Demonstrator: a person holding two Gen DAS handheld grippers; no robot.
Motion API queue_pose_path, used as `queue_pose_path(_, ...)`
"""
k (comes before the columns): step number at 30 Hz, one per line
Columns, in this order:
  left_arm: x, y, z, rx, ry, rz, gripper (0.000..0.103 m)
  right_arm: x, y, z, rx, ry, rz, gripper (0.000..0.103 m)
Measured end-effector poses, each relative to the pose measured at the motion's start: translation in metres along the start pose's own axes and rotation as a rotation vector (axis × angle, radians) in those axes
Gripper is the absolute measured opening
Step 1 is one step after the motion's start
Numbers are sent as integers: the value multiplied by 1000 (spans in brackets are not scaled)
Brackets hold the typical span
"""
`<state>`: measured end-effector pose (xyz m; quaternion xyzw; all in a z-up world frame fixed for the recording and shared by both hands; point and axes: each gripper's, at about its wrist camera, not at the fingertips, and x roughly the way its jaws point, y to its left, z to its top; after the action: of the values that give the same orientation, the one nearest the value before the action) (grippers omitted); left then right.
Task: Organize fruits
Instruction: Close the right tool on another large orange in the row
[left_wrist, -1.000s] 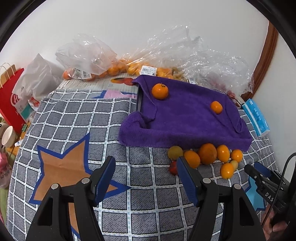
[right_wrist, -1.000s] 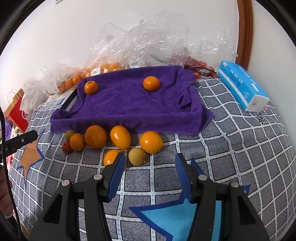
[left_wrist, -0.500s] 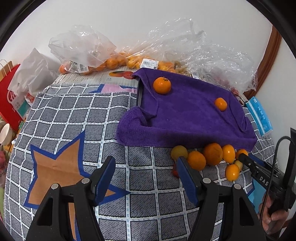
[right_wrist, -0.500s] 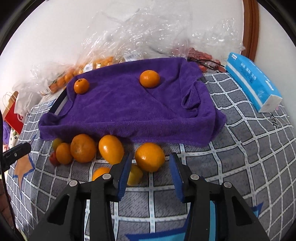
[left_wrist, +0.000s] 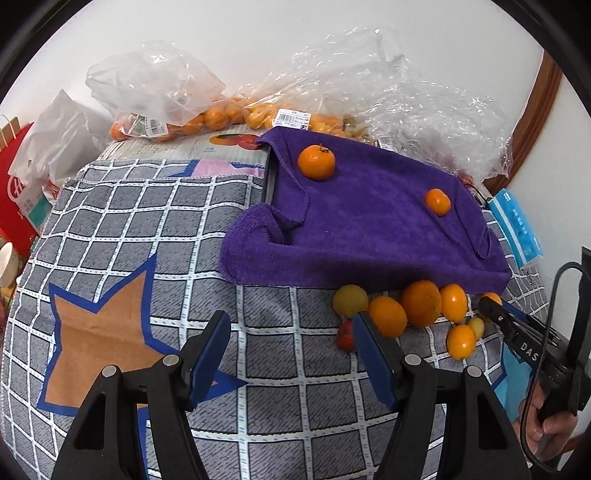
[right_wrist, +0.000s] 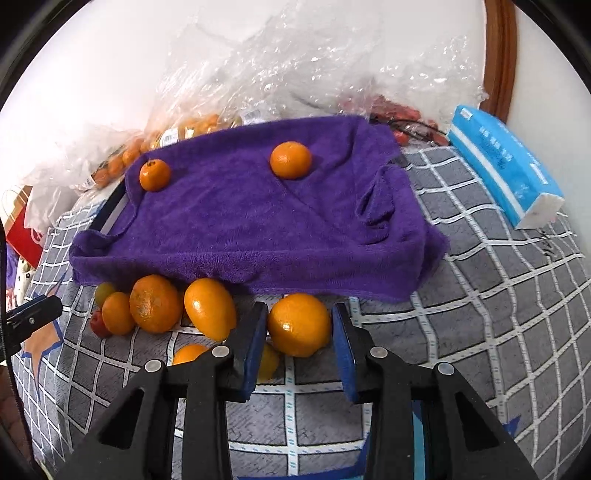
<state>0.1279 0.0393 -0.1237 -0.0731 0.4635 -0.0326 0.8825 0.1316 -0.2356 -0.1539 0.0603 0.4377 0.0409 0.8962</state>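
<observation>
left gripper: jaws apart, nothing between | two oranges on purple towel | fruit cluster at towel's near edge

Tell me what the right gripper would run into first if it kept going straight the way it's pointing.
The orange sitting between the right gripper's open fingers, just in front of the purple towel's edge. Depth is hard to judge, but no other fruit looks closer on that line.

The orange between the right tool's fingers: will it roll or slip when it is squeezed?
The orange is round and glossy, so it may slip from the flat pads. Nudged, it would probably roll along the checked cloth toward neighbouring fruit.
</observation>
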Motion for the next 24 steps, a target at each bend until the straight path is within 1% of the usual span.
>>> queue_pose_path(5,5,-3,-2,-1,16,-18,66,-13,-9,-1,16,-21,-11,35)
queue_pose_path(8,8,-1,-3,-9,26,-43,66,-15,-13,-2,23,-26,-16,35)
queue_pose_path(12,11,-2,-4,-12,33,-53,65,-17,-13,-5,15,-32,-22,35)
queue_pose_path(22,22,-21,-8,41,62,-72,64,-23,-15,-14,4,-31,-33,35)
queue_pose_path(24,26,-24,-9,49,72,-78,60,-23,-17,-15,5,-27,-36,35)
